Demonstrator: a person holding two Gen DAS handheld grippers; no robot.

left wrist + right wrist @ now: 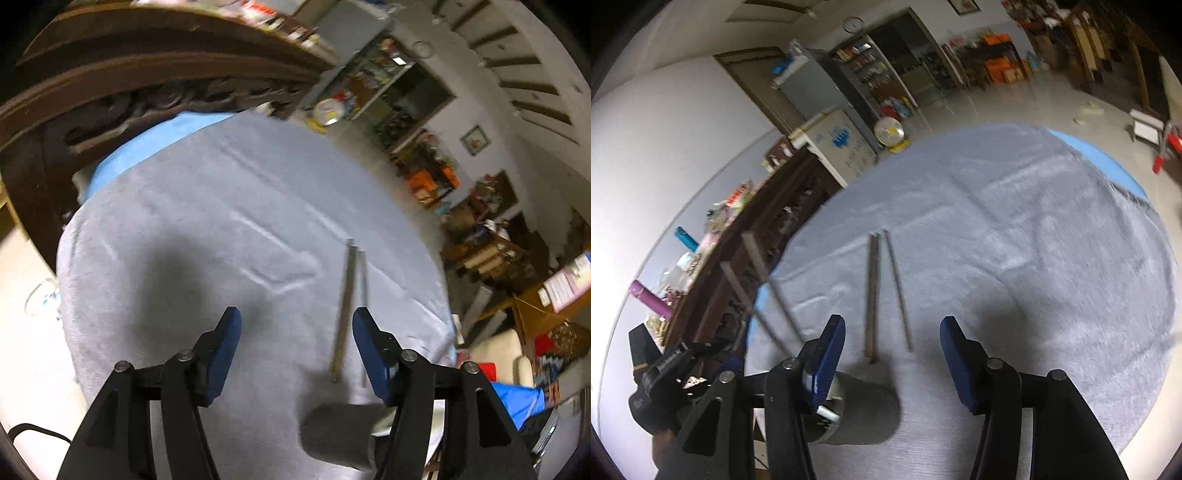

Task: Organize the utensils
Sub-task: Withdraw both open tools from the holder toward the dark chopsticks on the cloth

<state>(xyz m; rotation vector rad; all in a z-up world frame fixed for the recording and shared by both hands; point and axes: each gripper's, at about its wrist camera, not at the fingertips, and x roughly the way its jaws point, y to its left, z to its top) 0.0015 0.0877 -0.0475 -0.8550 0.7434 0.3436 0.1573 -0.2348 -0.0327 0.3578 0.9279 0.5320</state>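
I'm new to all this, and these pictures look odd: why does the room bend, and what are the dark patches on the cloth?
Left wrist view: the fisheye lens curves the room; the dark patch on the grey cloth is shadow; the shelves are motion-smeared. Right wrist view: same curving; the pale wall glares at left; the chopsticks look slightly blurred; shadow lies by the right gripper.

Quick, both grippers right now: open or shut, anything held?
Left gripper: open, holding nothing.
Right gripper: open, holding nothing; two chopsticks lie on the cloth ahead.
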